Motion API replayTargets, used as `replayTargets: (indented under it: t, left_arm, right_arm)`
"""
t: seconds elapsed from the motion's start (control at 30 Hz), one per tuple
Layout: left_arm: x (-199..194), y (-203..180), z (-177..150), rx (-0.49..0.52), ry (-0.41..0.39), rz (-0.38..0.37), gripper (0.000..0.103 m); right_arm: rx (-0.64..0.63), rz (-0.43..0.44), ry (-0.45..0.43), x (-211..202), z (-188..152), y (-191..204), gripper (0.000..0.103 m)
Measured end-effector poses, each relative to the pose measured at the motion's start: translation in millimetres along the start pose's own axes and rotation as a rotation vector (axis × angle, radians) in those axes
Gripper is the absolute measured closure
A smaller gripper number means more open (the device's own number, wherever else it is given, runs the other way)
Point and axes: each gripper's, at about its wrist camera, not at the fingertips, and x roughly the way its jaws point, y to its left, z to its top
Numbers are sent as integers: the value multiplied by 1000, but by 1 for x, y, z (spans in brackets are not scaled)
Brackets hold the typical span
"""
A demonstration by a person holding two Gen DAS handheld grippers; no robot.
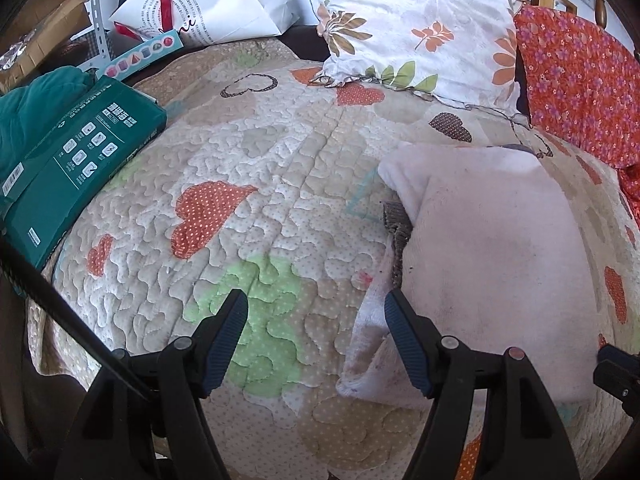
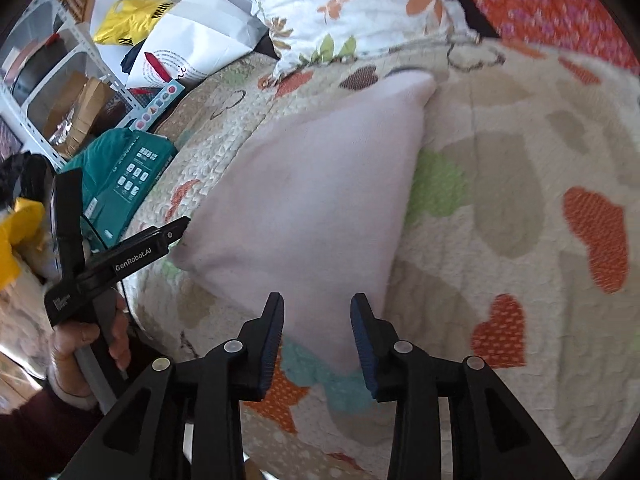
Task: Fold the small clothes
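Observation:
A small pale pink garment (image 1: 492, 256) lies folded on the quilted bed cover (image 1: 256, 184), at the right of the left wrist view. A grey inner part (image 1: 398, 224) peeks out at its left edge. My left gripper (image 1: 316, 320) is open and empty, its right finger over the garment's white lower-left corner. In the right wrist view the garment (image 2: 316, 200) fills the centre. My right gripper (image 2: 318, 320) is open, empty, just above the garment's near edge. The left gripper (image 2: 132, 252) shows at the garment's left corner.
A green box (image 1: 76, 160) lies at the left on the bed. A floral pillow (image 1: 420, 20) and an orange flowered cloth (image 1: 580, 80) lie at the back. White paper bags (image 1: 224, 4) and shelving (image 2: 60, 80) stand beyond the bed's left side.

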Motion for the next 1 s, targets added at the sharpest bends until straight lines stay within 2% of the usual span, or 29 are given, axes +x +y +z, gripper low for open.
replayTargets:
  t: [0.1,0.27,0.67,1.0]
  left_arm:
    - [0,0,0,-3,0,-3,33]
    - [1,-2,1,-3,2,-6,33]
    - [4,-8,6,-20,16,-11,33]
    - [5,-11,7,-13,7,10,33]
  right_arm:
    - [-15,-40,-30,-4,-3,-1,56]
    - [21,-50,-42,-4,-6,-15,56]
    - [127,-45,-75,-3,-6,-38,51]
    - [166,-41,-94,-2,-3,-47,46]
